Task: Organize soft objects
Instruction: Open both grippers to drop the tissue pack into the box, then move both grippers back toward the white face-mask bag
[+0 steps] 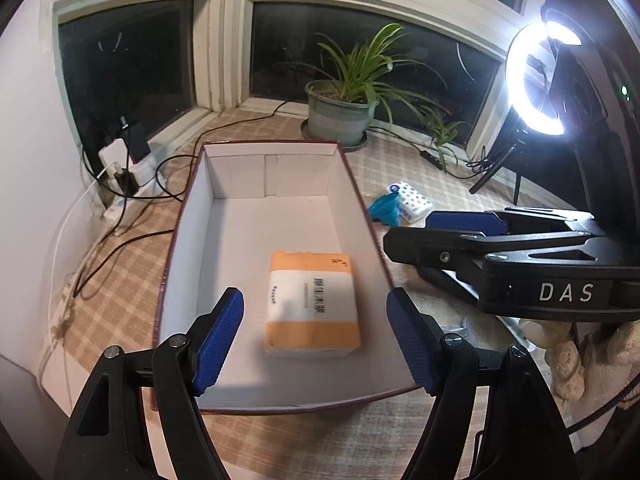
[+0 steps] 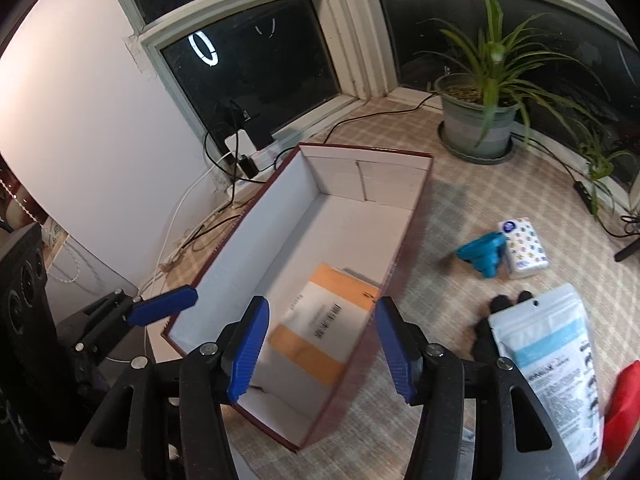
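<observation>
An orange-and-white tissue pack (image 1: 312,304) (image 2: 320,328) lies flat on the white floor of an open dark-red box (image 1: 176,240) (image 2: 256,208). My left gripper (image 1: 316,344) hovers over the box's near end, open, with nothing between its blue pads. My right gripper (image 2: 320,348) is above the same pack, open, and its pads (image 2: 248,352) do not touch the pack. In the left wrist view the right gripper (image 1: 408,228) reaches in from the right, beside the box wall. A small dotted tissue pack (image 1: 412,200) (image 2: 524,252) lies on the checked cloth to the right of the box.
A blue collapsible cup (image 2: 484,254) lies against the dotted pack. A white-and-blue pouch (image 2: 548,360), a black object (image 2: 492,320) and something red (image 2: 624,400) lie at the right. A potted plant (image 1: 340,116), a ring light (image 1: 536,80), and a power strip with cables (image 1: 128,168) line the back.
</observation>
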Motion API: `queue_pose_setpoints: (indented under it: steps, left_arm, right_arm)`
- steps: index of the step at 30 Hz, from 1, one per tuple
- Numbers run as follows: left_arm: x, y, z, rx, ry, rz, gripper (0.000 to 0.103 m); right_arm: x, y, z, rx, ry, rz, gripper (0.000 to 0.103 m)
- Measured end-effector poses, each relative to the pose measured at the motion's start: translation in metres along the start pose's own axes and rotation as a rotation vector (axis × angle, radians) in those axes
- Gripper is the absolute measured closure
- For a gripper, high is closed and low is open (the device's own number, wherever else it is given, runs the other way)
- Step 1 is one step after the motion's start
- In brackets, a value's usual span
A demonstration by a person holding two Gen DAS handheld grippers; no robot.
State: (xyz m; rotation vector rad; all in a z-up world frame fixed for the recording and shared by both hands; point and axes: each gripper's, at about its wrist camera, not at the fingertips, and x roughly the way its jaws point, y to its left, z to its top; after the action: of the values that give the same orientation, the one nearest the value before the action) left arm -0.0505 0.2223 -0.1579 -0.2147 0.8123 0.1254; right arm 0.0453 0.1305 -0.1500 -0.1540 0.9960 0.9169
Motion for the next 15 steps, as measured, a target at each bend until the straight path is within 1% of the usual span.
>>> queue_pose_setpoints:
  steps: [9,15]
  left_arm:
    - [-0.006,-0.039,-0.004,0.02,-0.01,-0.027,0.029]
    - [-0.006,-0.068,-0.011,0.029,-0.003,-0.049,0.029]
  right_arm:
    - [-0.031,-0.032,-0.026,0.01,-0.001,-0.033,0.051]
    - [-0.061,-0.063,-0.05,0.036,-0.017,-0.074,0.051]
